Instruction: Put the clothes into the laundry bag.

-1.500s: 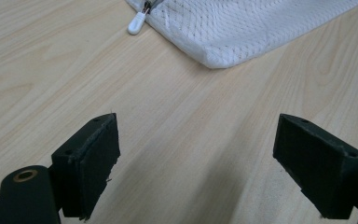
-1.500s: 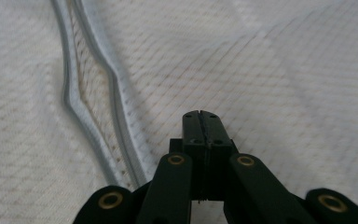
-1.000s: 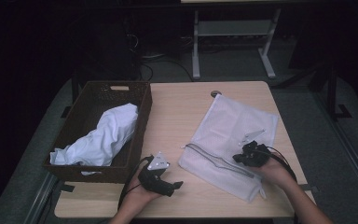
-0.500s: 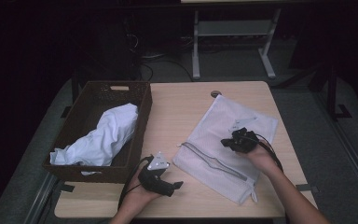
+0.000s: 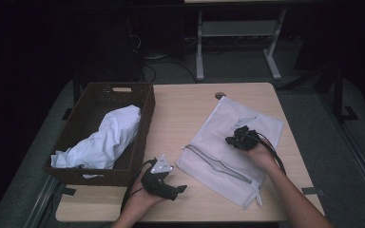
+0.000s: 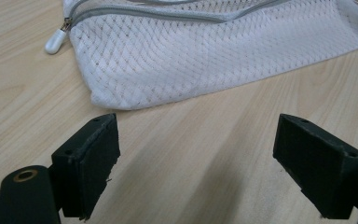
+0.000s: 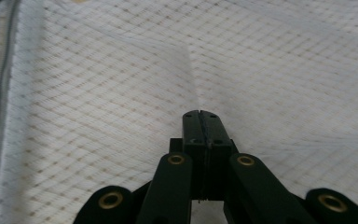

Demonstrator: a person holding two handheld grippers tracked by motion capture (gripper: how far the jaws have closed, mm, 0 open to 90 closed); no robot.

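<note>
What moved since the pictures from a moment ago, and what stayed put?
The right gripper, jaws shut, slid across the white mesh bag from its right side toward the middle and the far edge. It may pinch the mesh; I cannot tell. The left gripper, jaws open, stayed near the front edge. The bag, the basket and the white cloth did not move.

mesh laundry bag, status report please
Left tool open, short of the mesh laundry bag. Right tool shut over the mesh. Zipper closed. Nothing in the way.
</note>
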